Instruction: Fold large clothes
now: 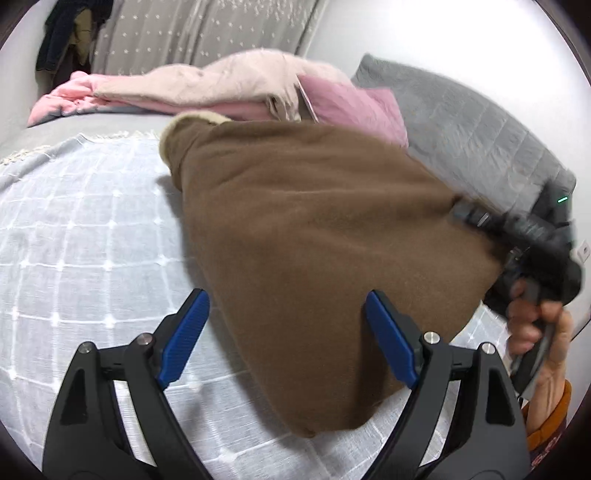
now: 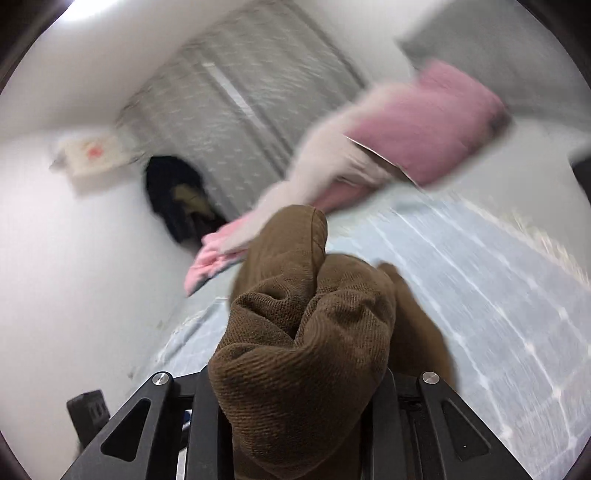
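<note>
A large brown fleece garment (image 1: 314,236) lies on the bed's pale checked cover (image 1: 92,236), one side lifted at the right. My left gripper (image 1: 286,332) is open, its blue pads (image 1: 184,339) either side of the garment's near edge, holding nothing. My right gripper (image 1: 469,214) shows at the right of the left wrist view, held by a hand, gripping the garment's right edge. In the right wrist view the gripper (image 2: 295,387) is shut on a bunched fold of the brown garment (image 2: 295,354), which hides the fingertips.
A pile of pink and cream clothes (image 1: 229,88) lies at the bed's far side. A grey quilted pillow (image 1: 461,122) sits at the back right. Grey curtains (image 1: 199,33) and dark hanging clothes (image 1: 70,33) stand behind. White walls (image 2: 74,277) flank the bed.
</note>
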{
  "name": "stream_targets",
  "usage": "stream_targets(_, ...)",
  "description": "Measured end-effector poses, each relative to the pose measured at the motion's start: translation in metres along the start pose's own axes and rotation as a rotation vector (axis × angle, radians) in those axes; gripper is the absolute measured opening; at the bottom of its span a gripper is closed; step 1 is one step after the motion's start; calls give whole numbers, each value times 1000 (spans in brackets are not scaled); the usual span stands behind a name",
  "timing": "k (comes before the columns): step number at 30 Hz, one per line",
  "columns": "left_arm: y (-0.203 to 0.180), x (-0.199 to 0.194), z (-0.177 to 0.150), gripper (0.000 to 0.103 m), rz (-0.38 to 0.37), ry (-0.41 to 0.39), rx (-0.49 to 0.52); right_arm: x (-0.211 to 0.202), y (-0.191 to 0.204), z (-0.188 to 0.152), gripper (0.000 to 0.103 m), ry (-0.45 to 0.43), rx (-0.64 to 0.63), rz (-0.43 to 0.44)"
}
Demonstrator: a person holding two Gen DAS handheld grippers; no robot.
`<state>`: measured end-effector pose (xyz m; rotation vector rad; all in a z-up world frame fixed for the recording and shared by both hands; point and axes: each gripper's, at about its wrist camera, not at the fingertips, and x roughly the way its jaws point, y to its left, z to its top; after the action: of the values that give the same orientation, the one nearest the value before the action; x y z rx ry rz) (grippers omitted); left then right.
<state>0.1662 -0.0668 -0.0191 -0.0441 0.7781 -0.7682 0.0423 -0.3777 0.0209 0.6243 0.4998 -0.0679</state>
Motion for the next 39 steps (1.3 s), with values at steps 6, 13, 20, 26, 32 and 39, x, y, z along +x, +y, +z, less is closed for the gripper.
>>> stream_targets(6,3,25,-9,89,-33,48,-72,37,-64,-31,63,301,87,-123)
stream_targets(13,1,28,-1,89,-2,34,-20,-42,-58,-1,73,12,32,-68)
stream_targets(20,-7,35,1,92,31,10,-15,9,-62,14,71,86,37,89)
stream_targets(26,0,34,5,92,6,45,-44,52,-92,-8,34,385,208,156)
stream_targets(32,-3,27,18,92,-12,8,-46,0,-79,22,10,199,286,548)
stream_targets(39,-11,47,17,92,43,109,33,38,-132,-8,18,372,298,-39)
